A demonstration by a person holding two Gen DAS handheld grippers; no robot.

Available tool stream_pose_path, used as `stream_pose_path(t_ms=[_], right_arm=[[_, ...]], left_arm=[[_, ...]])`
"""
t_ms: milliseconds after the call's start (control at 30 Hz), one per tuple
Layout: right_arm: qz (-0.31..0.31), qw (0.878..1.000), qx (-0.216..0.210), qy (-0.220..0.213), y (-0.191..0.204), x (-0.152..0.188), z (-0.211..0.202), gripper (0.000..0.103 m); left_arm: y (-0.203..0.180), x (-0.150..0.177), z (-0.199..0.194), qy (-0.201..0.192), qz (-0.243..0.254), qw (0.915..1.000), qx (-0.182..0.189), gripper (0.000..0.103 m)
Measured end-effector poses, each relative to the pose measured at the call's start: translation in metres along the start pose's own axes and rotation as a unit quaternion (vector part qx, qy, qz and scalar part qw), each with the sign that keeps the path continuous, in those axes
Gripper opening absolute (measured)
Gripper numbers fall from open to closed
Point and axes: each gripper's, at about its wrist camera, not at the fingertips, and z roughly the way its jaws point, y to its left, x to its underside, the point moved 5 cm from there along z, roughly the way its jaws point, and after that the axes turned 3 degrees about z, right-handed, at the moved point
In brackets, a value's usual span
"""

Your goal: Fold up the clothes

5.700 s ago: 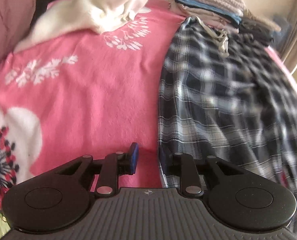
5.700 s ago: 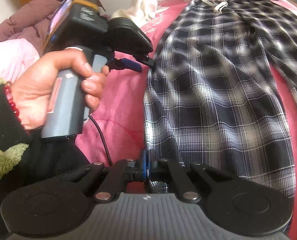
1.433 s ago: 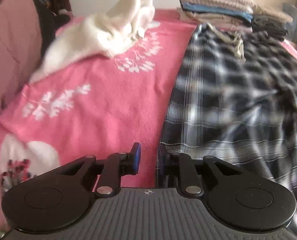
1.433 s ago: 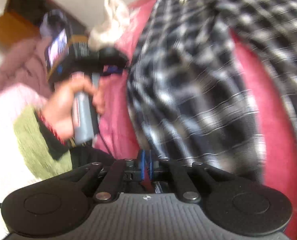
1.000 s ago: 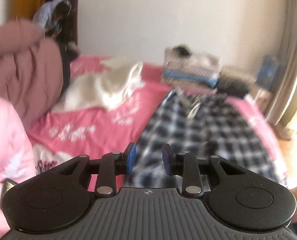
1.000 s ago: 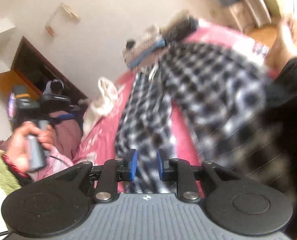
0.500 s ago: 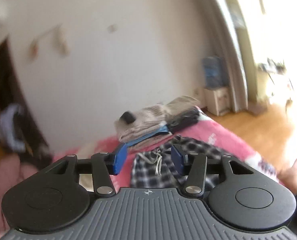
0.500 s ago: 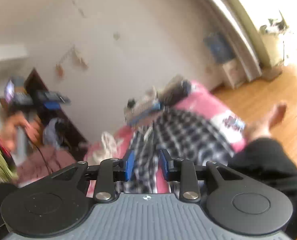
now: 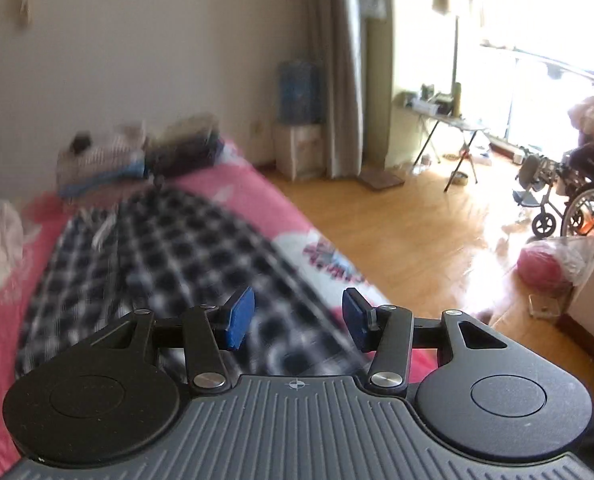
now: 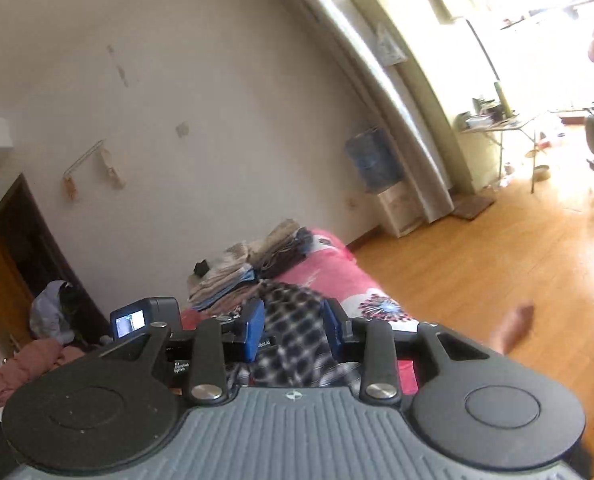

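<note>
Plaid trousers (image 9: 169, 256): I see them spread flat on the pink bed (image 9: 253, 188) | folded stack (image 10: 249, 272): at bed's far end | left hand-held gripper (image 9: 295, 316): wide, empty, raised | right hand-held gripper (image 10: 293, 330): parted, empty, raised.

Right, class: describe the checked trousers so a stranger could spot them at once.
Find the bed with the pink blanket by the pale wall. Spread flat along it lie the checked trousers, waist towards the stack of folded clothes at the far end. They alone are dark-and-white checked and unfolded.
</note>
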Motion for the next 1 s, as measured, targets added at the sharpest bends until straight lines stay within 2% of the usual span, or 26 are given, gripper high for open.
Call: stream_pose_path(t_ms=[100, 200, 233, 300, 333, 367, 400, 433, 500, 533, 667, 800, 833, 867, 900, 933, 1000], right_arm=[[0.009, 1.0, 0.008, -0.012, -0.009, 0.002, -0.006, 0.036], [0.021, 1.0, 0.011, -0.013, -0.017, 0.004, -0.009, 0.036], [0.025, 1.0, 0.012, -0.016, -0.017, 0.004, -0.011, 0.036], [0.028, 0.999, 0.012, -0.031, -0.017, 0.003, -0.017, 0.036], [0.03, 0.999, 0.01, -0.04, -0.016, 0.003, -0.02, 0.036], [0.035, 0.998, 0.005, -0.045, -0.015, 0.003, -0.022, 0.038], [0.04, 0.998, -0.001, -0.05, -0.014, 0.004, -0.023, 0.039], [0.044, 0.997, -0.007, -0.055, -0.012, 0.005, -0.025, 0.039], [0.055, 0.996, -0.031, -0.057, -0.005, 0.005, -0.027, 0.04], [0.06, 0.996, -0.043, -0.058, 0.0, 0.005, -0.028, 0.04], [0.059, 0.993, -0.087, -0.062, 0.024, 0.001, -0.033, 0.042], [0.039, 0.992, -0.113, -0.048, 0.051, -0.002, -0.031, 0.045], [0.036, 0.992, -0.116, -0.041, 0.058, -0.002, -0.028, 0.045], [0.033, 0.992, -0.118, -0.032, 0.064, -0.002, -0.023, 0.046], [0.029, 0.992, -0.121, -0.022, 0.071, -0.003, -0.016, 0.045], [0.026, 0.992, -0.12, -0.011, 0.077, -0.002, -0.008, 0.045], [0.019, 0.993, -0.119, 0.008, 0.087, 0.0, 0.008, 0.046]], left_arm=[[-0.014, -0.009, -0.029, -0.051, 0.052, 0.9972, -0.017, 0.049], [-0.025, -0.009, -0.064, -0.111, 0.12, 0.9862, -0.026, 0.054], [-0.026, -0.008, -0.077, -0.134, 0.147, 0.9795, -0.031, 0.054], [-0.025, -0.004, -0.105, -0.186, 0.208, 0.9589, -0.054, 0.056], [-0.021, -0.002, -0.119, -0.208, 0.23, 0.9484, -0.066, 0.057], [-0.011, -0.002, -0.133, -0.222, 0.239, 0.9418, -0.08, 0.057], [0.0, -0.003, -0.146, -0.234, 0.241, 0.9373, -0.094, 0.057], [0.012, -0.005, -0.157, -0.24, 0.228, 0.9374, -0.108, 0.058], [0.037, -0.008, -0.179, -0.253, 0.202, 0.9366, -0.135, 0.071], [0.05, -0.01, -0.191, -0.259, 0.188, 0.9356, -0.148, 0.072], [0.1, -0.017, -0.237, -0.283, 0.135, 0.9281, -0.201, 0.073], [0.151, -0.022, -0.283, -0.305, 0.081, 0.9146, -0.253, 0.073], [0.159, -0.023, -0.291, -0.309, 0.079, 0.9082, -0.271, 0.074], [0.16, -0.024, -0.291, -0.311, 0.102, 0.8978, -0.295, 0.081], [0.16, -0.024, -0.287, -0.309, 0.124, 0.8899, -0.312, 0.094], [0.162, -0.025, -0.281, -0.304, 0.141, 0.886, -0.321, 0.098], [0.174, -0.021, -0.255, -0.277, 0.166, 0.8873, -0.329, 0.099]])
